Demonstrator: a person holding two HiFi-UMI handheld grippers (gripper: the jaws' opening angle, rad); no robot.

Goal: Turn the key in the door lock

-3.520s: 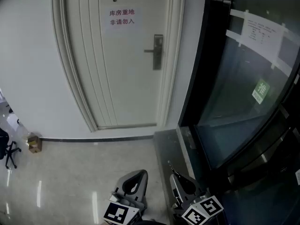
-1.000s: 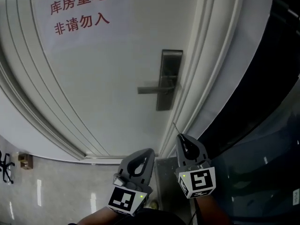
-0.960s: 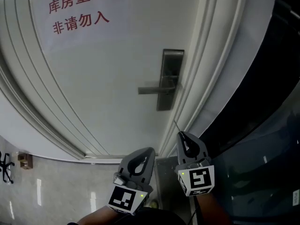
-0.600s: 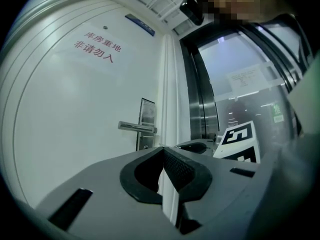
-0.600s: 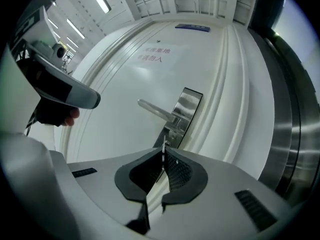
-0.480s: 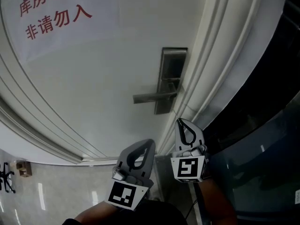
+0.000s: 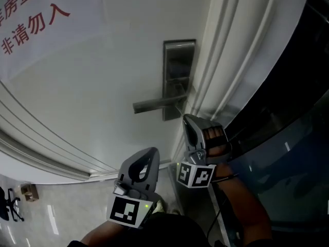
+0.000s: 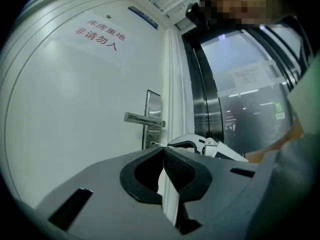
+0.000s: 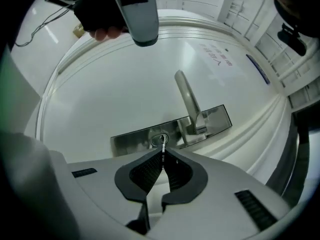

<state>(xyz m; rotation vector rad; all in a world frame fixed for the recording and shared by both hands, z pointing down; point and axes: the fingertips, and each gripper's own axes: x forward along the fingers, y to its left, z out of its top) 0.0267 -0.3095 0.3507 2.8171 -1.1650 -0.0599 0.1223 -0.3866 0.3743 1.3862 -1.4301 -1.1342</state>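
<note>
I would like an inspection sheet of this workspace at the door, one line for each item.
surface: white door.
job's things: key at the keyhole of the lock plate, below the handle.
clutter: small box on the floor.
grippers: right tool shut on key; left tool shut, empty.
cables: thin cable, upper left of the right gripper view.
surroundings: red-lettered sign; dark glass panel.

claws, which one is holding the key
The right claw: it is shut on the key, whose tip is at the lock plate. The left claw is shut on nothing.
</note>
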